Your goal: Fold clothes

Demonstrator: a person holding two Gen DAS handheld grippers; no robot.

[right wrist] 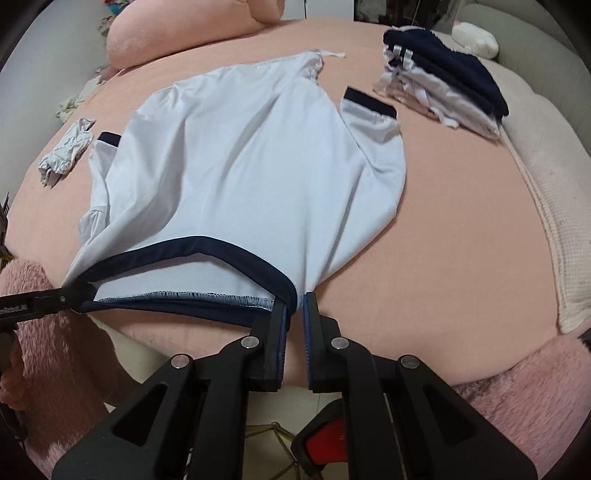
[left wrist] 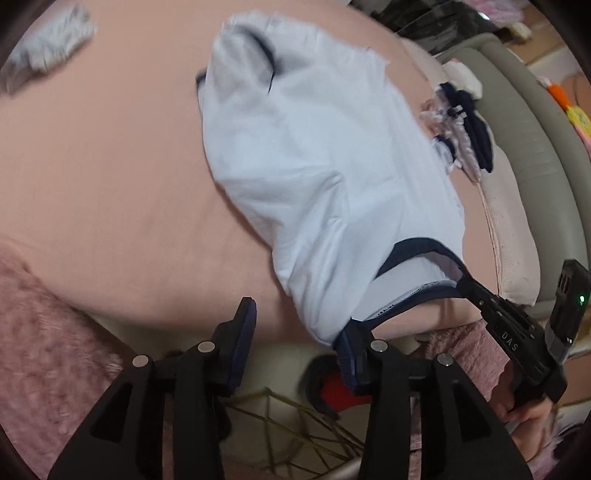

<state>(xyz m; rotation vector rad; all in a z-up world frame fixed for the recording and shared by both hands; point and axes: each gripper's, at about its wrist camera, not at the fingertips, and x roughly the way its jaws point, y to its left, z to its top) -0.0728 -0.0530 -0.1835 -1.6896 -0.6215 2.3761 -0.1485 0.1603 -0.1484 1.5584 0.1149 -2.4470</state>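
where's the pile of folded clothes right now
In the right wrist view, the folded pile sits far right on the pink bed, just beyond the white shirt.

Ahead of the jaws we see a bed (right wrist: 461, 229) under a pink sheet, a pink pillow (right wrist: 177, 33) at its far end, a fluffy pink blanket (right wrist: 535, 387) nearest, and a grey padded frame (left wrist: 524, 122) alongside.
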